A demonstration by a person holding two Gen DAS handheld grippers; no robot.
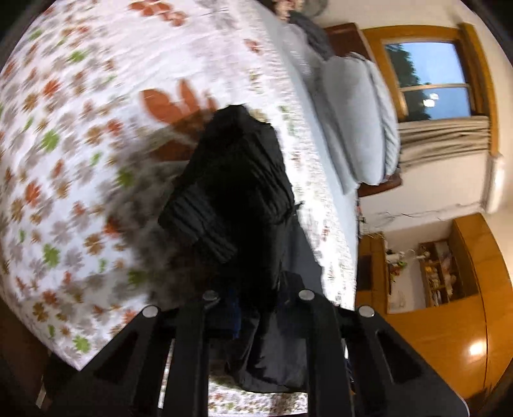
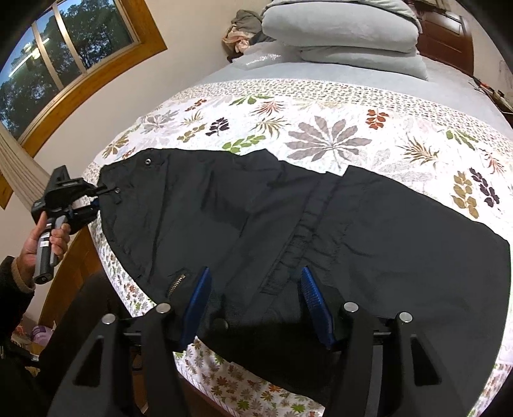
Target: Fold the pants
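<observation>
Left gripper (image 2: 97, 199): jaws fully closed, pinching the waistband corner of the black pants (image 2: 288, 231) at the left edge of the bed, just beside a metal snap (image 2: 117, 190). In its own wrist view the dark cloth (image 1: 237, 179) bunches up directly in front of the fingers and hangs down between them; the picture is motion-blurred. A hand (image 2: 45, 237) grips the tool's handle, with a dark sleeve (image 2: 12, 288) below it.

Right gripper (image 2: 256, 298): jaws about half open. The blue ribbed pads (image 2: 200, 298) stand on either side of the near hem of the pants, over the fabric. The pads do not press on the cloth; nothing is gripped.

Pants: spread flat across the floral bedspread (image 2: 320, 128), lying crosswise. Waistband end is at the left, the wider dark expanse runs to the right. A zip pocket (image 2: 175, 282) sits near the front edge, just left of the right gripper's left pad. A gathered seam runs diagonally through the middle.

Surroundings: grey folded pillows (image 2: 340, 29) stacked at the far end of the bed, with a heap of clothes (image 2: 243, 29) beside them. Wood-framed window (image 2: 64, 54) on the left wall; beige curtain (image 1: 445, 141) below the window in the left wrist view.
</observation>
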